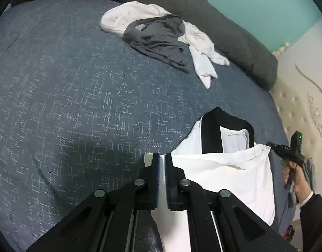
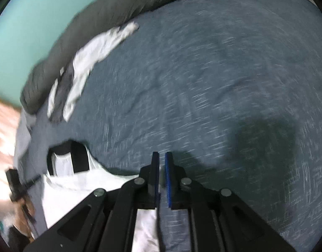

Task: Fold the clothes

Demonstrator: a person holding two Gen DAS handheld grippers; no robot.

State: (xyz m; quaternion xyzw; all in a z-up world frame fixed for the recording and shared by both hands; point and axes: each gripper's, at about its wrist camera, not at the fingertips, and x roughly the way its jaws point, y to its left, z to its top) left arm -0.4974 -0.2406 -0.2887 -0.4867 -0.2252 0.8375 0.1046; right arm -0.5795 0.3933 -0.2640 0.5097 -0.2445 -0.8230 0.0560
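A white garment (image 1: pixel 219 168) with a black collar (image 1: pixel 211 134) lies on the blue bed cover (image 1: pixel 77 84), its near part folded up over the collar. My left gripper (image 1: pixel 162 157) is shut on the left corner of that folded edge, with white cloth between the pads. At the right, my right gripper (image 1: pixel 269 145), held by a hand (image 1: pixel 295 178), pinches the other corner. The right wrist view is blurred. It shows my right gripper (image 2: pixel 162 157) nearly closed at the edge of the white garment (image 2: pixel 77 187), and the left gripper (image 2: pixel 40 176) at the far corner.
A loose pile lies farther back on the bed: a grey garment (image 1: pixel 159 40) on crumpled white clothes (image 1: pixel 200 35). A dark grey rolled blanket (image 1: pixel 224 19) runs along the far edge by a teal wall. A cream padded headboard (image 1: pixel 303 105) stands on the right.
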